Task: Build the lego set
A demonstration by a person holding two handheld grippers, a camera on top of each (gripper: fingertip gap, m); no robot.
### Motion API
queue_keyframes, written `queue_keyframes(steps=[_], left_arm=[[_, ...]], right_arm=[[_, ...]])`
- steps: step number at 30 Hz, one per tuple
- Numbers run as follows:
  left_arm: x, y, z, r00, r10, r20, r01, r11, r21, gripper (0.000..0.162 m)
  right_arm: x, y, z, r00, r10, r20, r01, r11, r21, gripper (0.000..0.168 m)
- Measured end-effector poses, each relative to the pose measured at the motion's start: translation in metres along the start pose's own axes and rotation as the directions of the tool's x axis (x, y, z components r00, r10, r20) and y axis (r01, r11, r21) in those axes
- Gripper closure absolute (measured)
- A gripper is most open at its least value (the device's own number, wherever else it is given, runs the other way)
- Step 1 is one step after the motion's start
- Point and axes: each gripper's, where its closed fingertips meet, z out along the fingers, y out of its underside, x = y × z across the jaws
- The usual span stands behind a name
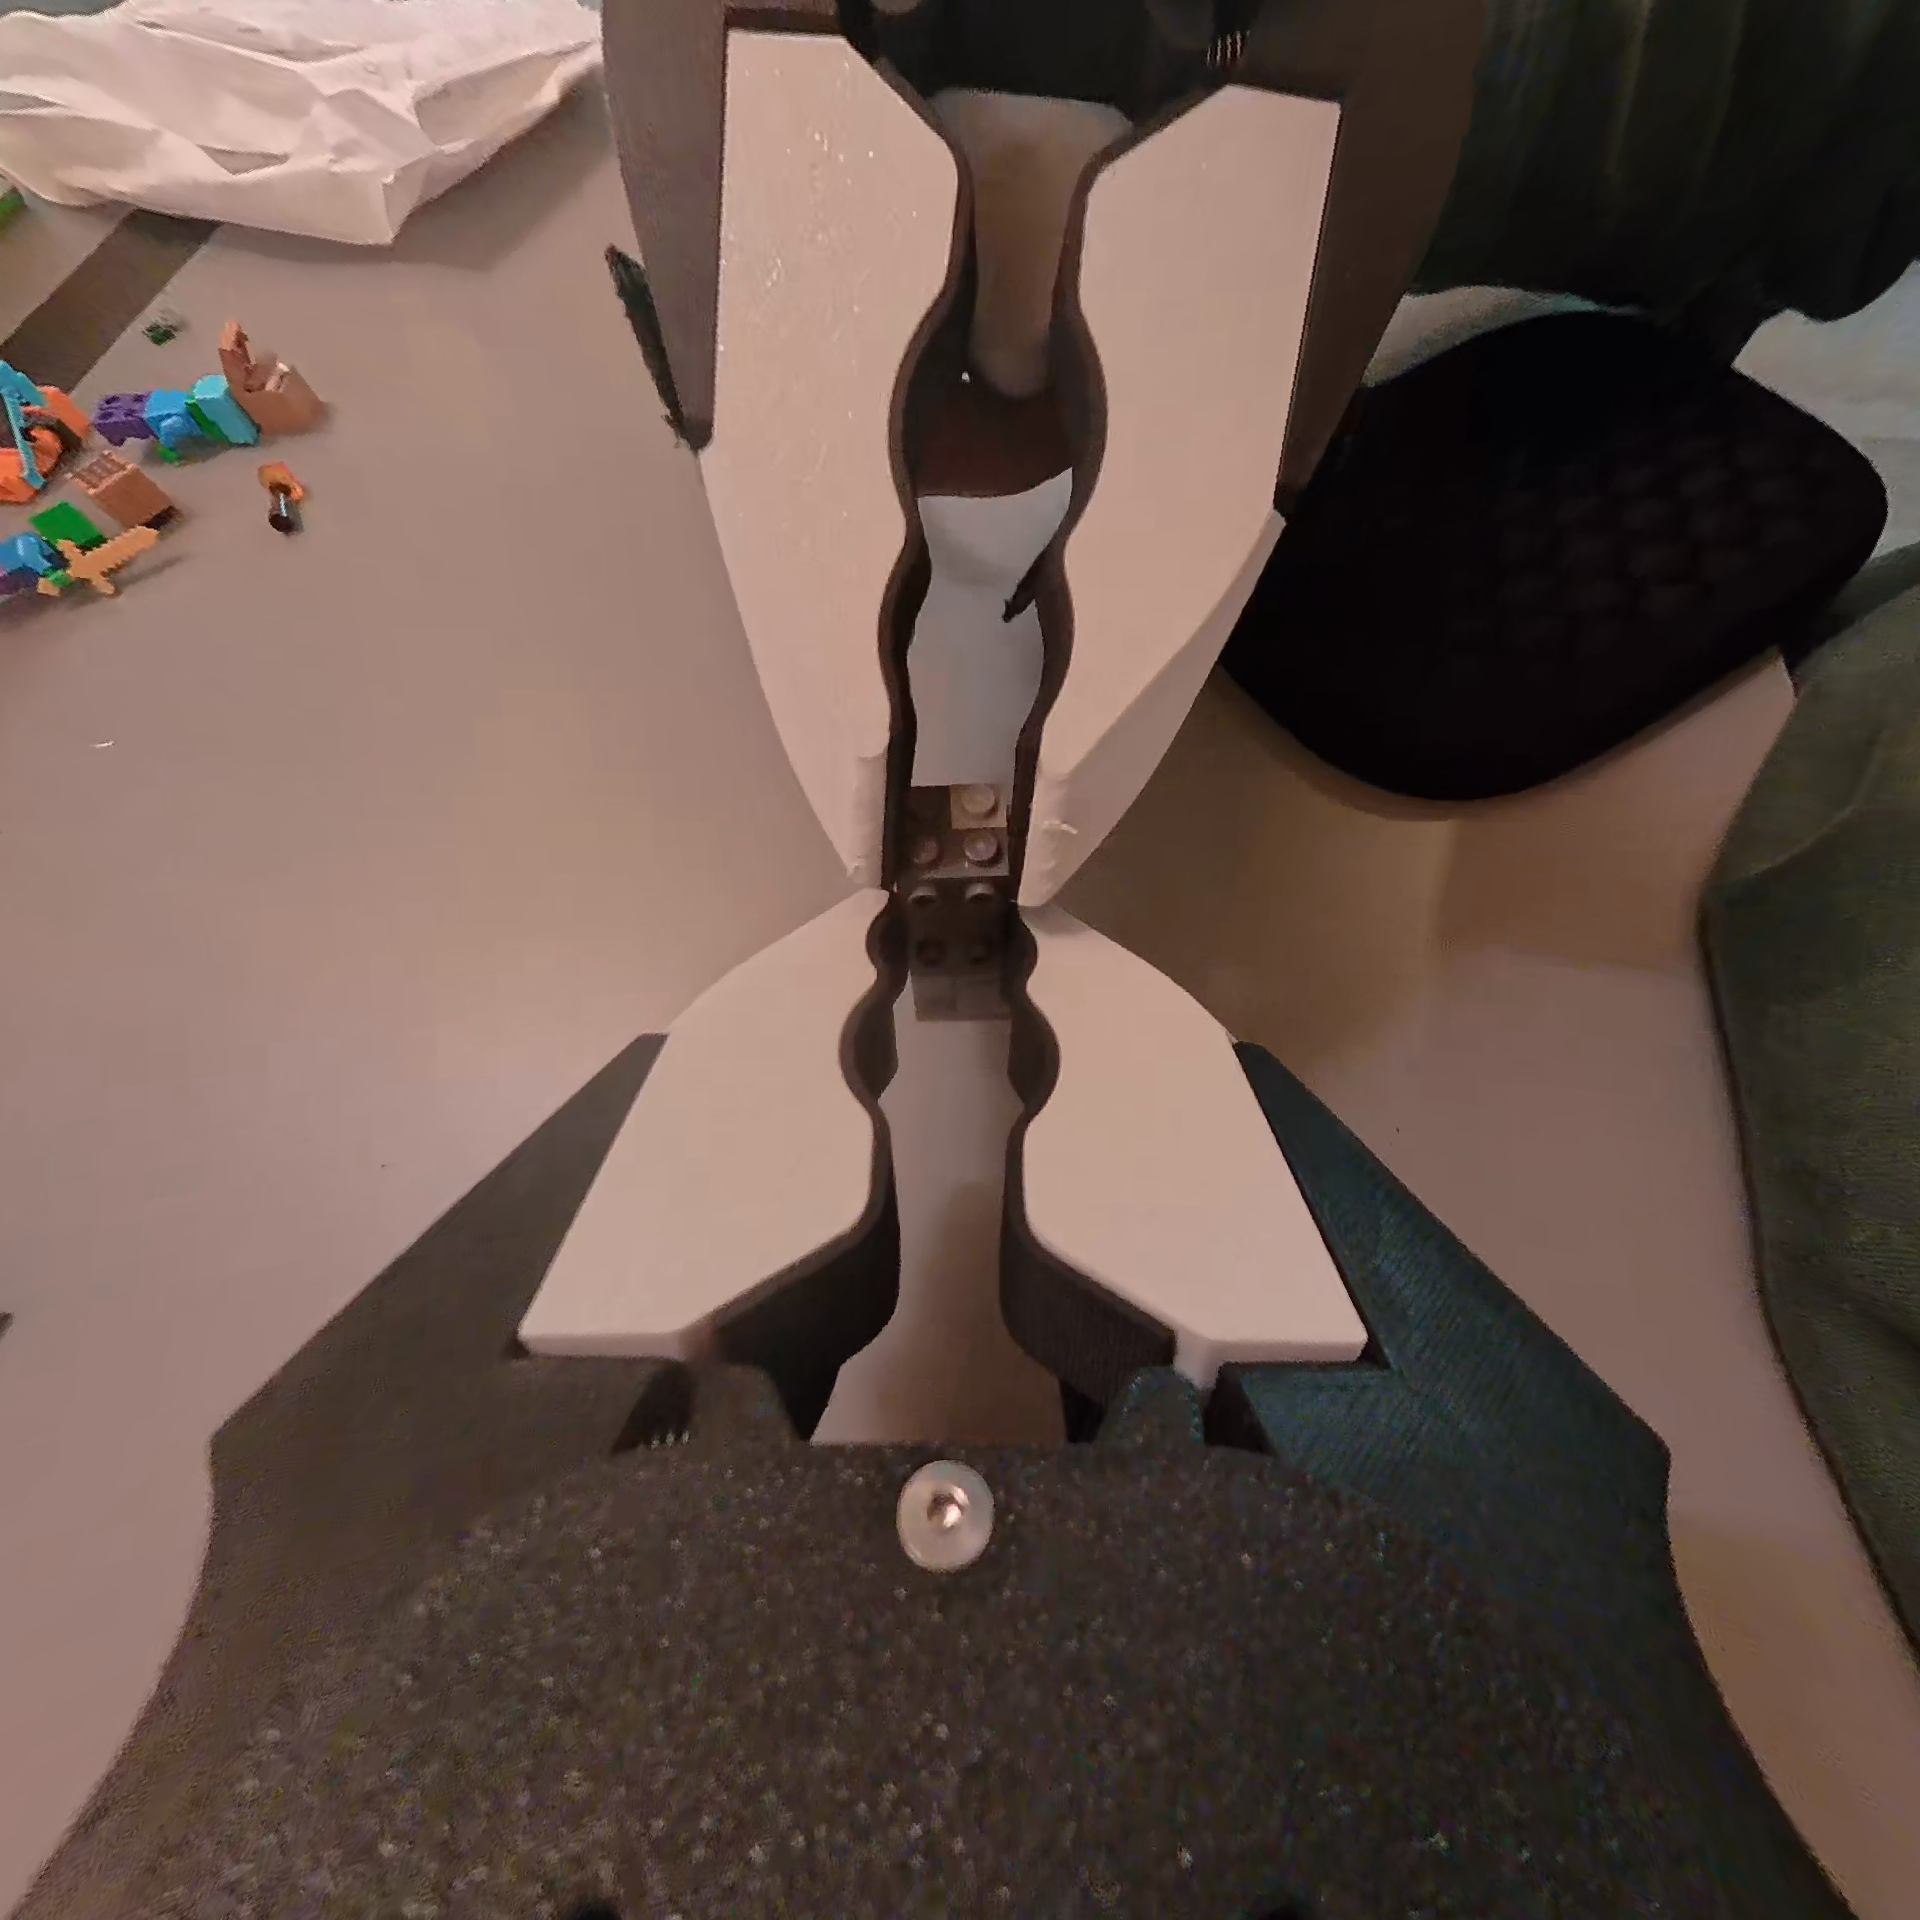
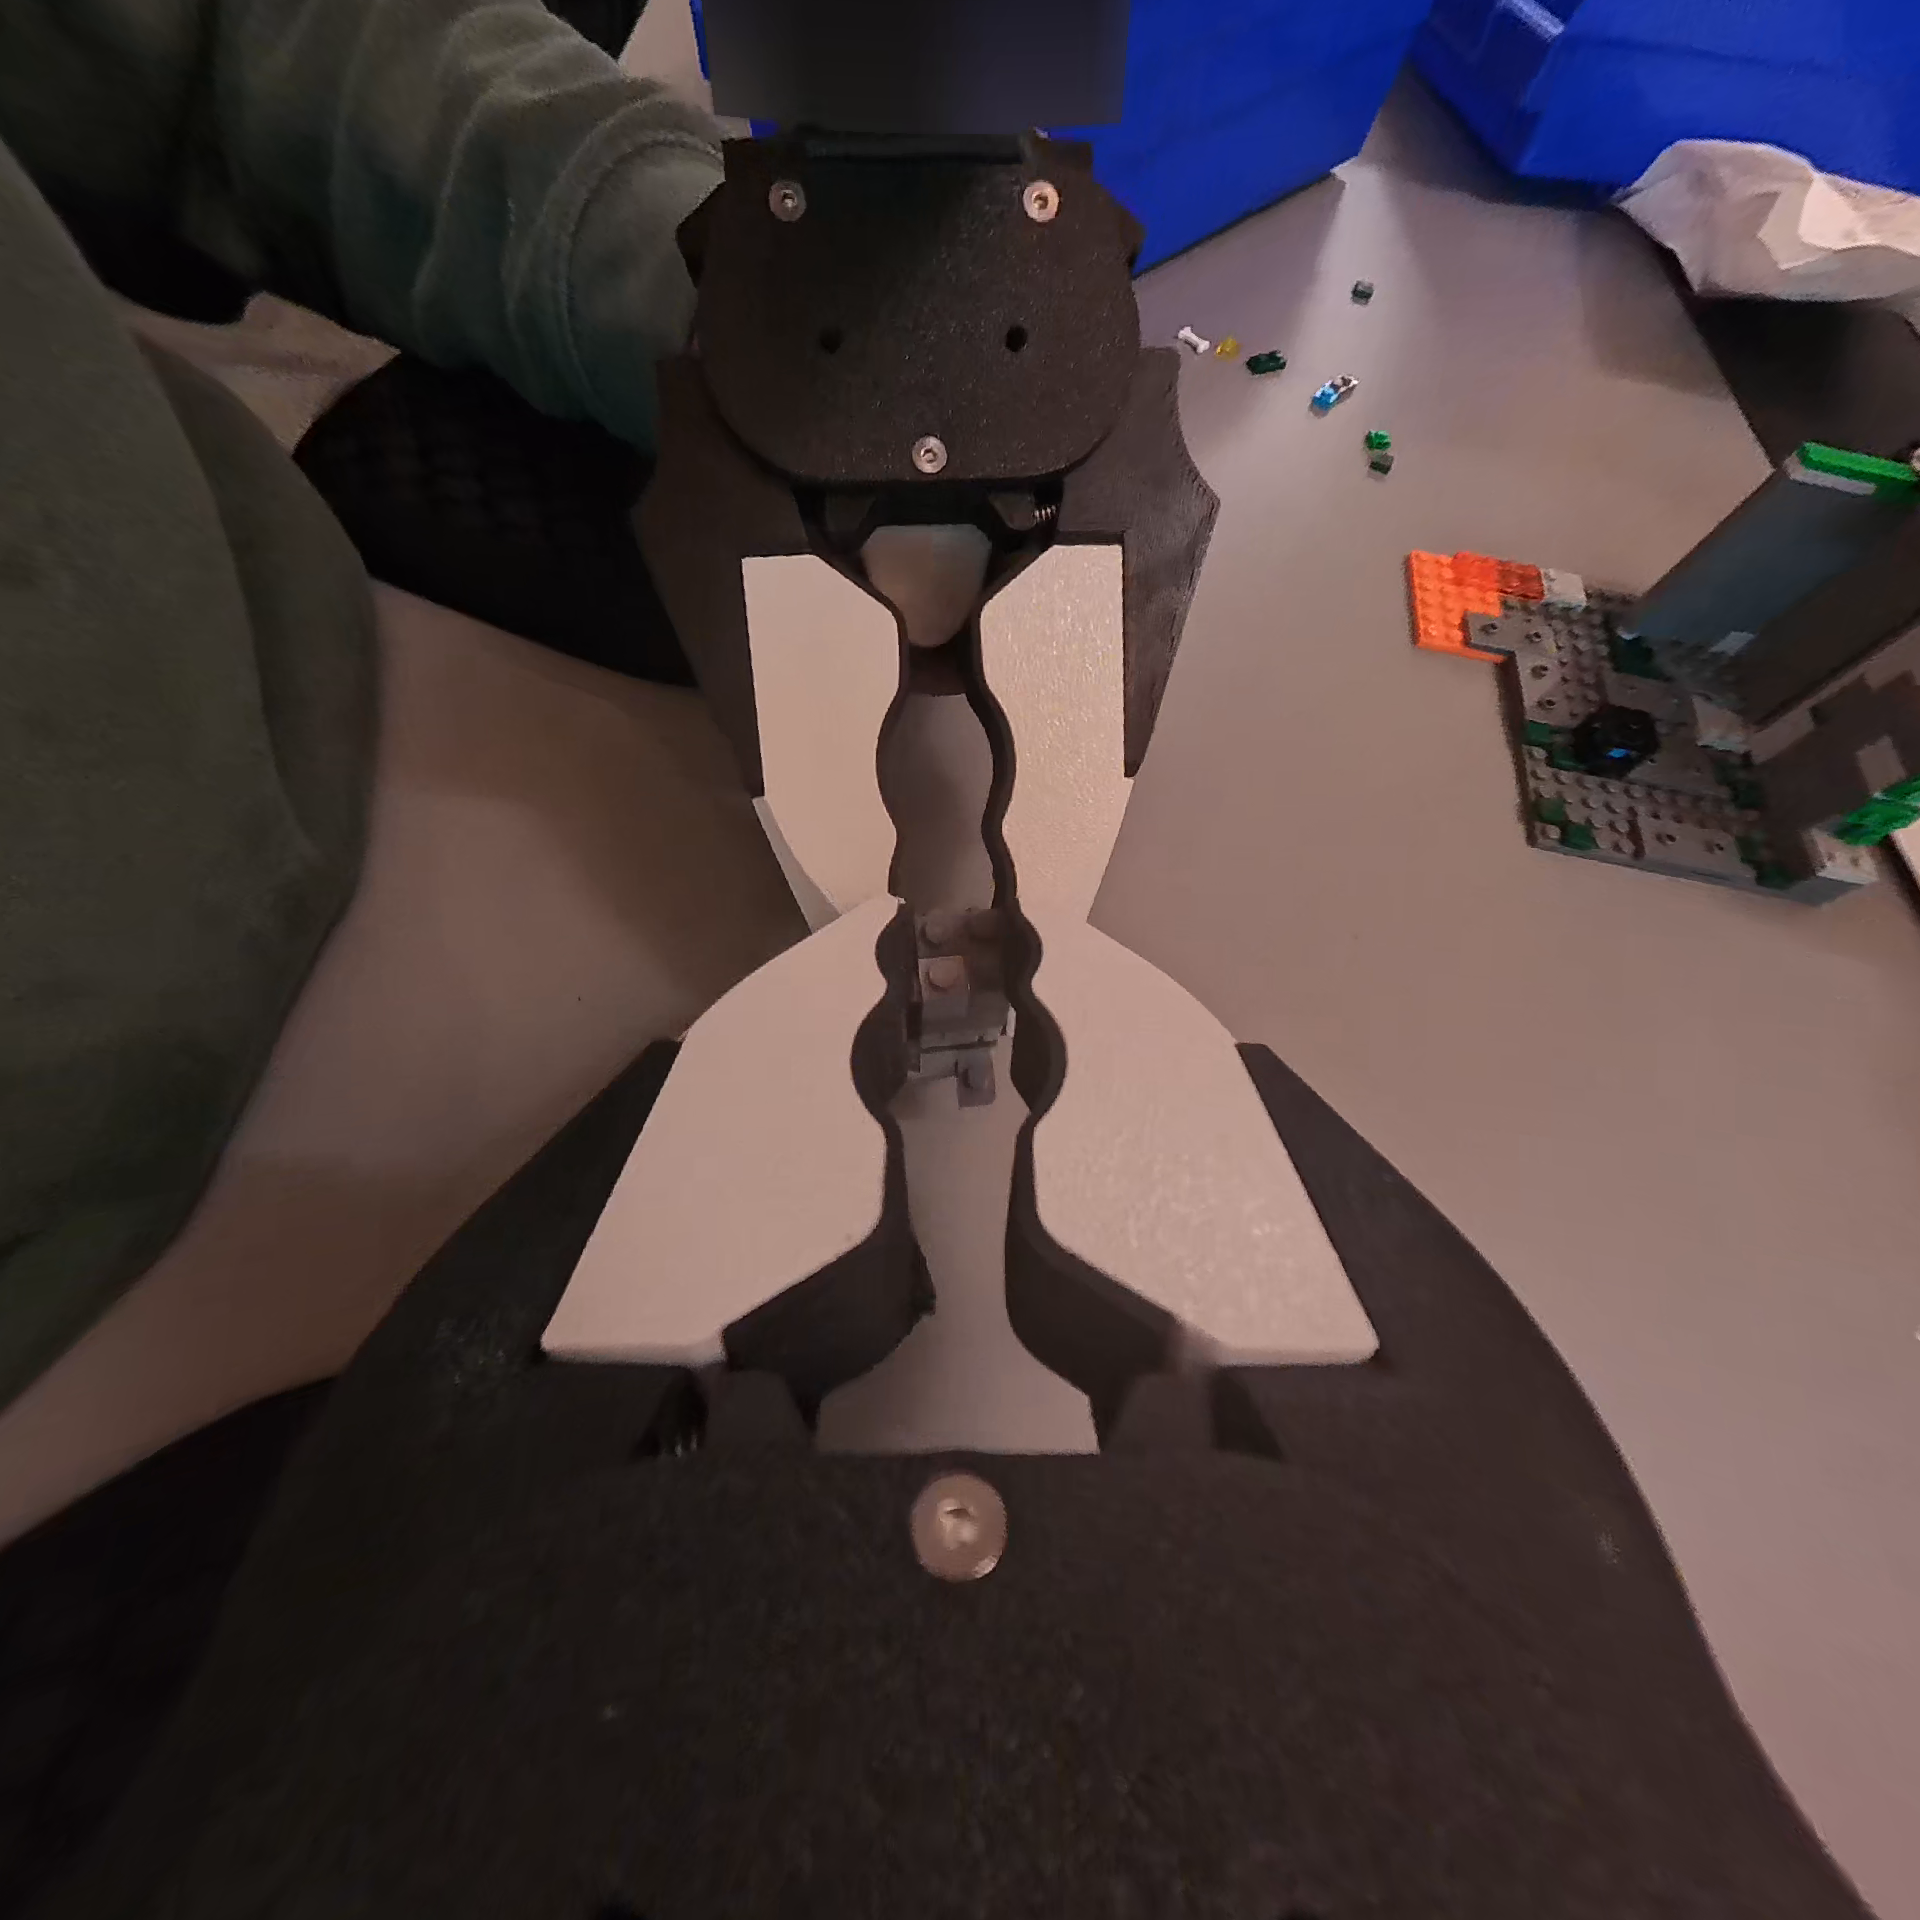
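My two grippers meet tip to tip above the grey table [image 1: 416, 935]. In the left wrist view my left gripper [image 1: 954, 914] is shut on a dark grey lego piece [image 1: 951, 951]. My right gripper [image 1: 958, 868] comes in from above, shut on a lighter grey studded plate [image 1: 971, 826]. The two pieces touch at the fingertips. In the right wrist view my right gripper [image 2: 956, 935] grips the small grey lego assembly [image 2: 945, 1003], and my left gripper [image 2: 948, 888] faces it. How the pieces join is hidden by the fingers.
Loose coloured lego pieces [image 1: 156, 447] and a white paper bag [image 1: 291, 104] lie at the left. A black chair seat [image 1: 1538, 561] is on the right. A partly built grey lego model with an orange plate [image 2: 1662, 727], small loose pieces [image 2: 1320, 384] and blue bins [image 2: 1558, 83] lie to the right. My left and right fingertips are right by each other.
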Motion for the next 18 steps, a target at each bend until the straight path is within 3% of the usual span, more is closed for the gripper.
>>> queue_keyframes(steps=[2,5,10,18], left_arm=[[-0.003,-0.004,-0.002,1.0,-0.018,0.012,0.018,0.999,0.03,0.144],[-0.018,-0.005,-0.008,0.996,-0.06,0.063,0.056,0.997,0.06,0.127],[-0.048,-0.009,-0.029,0.973,-0.105,0.207,0.077,0.987,0.14,0.13],[-0.063,-0.004,-0.044,0.946,-0.128,0.299,0.075,0.98,0.182,0.13]], right_arm=[[0.002,-0.003,-0.002,1.0,0.005,0.009,-0.005,1.0,0.01,0.153],[0.018,-0.003,-0.008,1.0,0.013,0.001,-0.013,1.0,0.004,0.153],[0.06,0.003,-0.008,1.0,-0.016,-0.014,0.016,1.0,-0.022,0.153],[0.102,0.022,0.02,1.0,-0.005,0.028,0.007,0.997,-0.077,0.153]])
